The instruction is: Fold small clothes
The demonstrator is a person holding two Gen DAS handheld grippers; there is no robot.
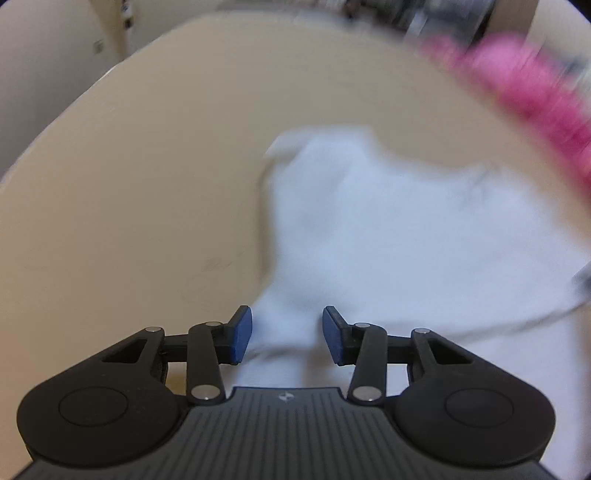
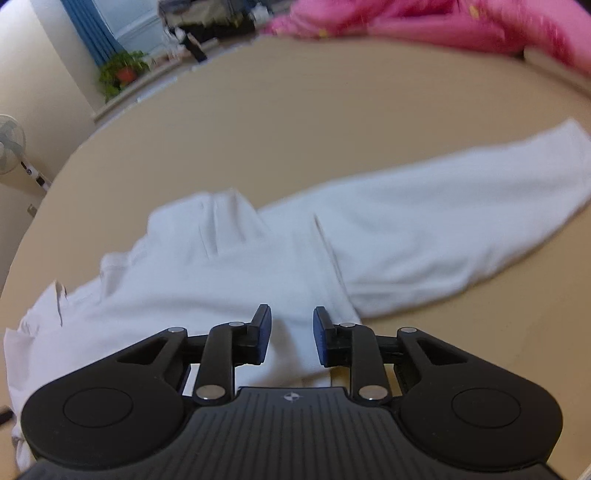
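Observation:
A white garment (image 2: 229,273) lies spread on a beige table (image 2: 295,122), one long sleeve (image 2: 443,229) stretched to the right. My right gripper (image 2: 291,332) is open, its blue pads (image 2: 264,332) just above the garment's near edge, holding nothing. In the blurred left wrist view the same white garment (image 1: 388,229) lies ahead. My left gripper (image 1: 287,334) is open with white cloth between and below its blue pads (image 1: 242,334), not pinched.
A pink cloth (image 2: 424,22) lies bunched at the table's far right edge and shows blurred in the left wrist view (image 1: 535,88). A potted plant (image 2: 122,72), blue curtain (image 2: 88,29) and a fan (image 2: 9,144) stand beyond the table on the left.

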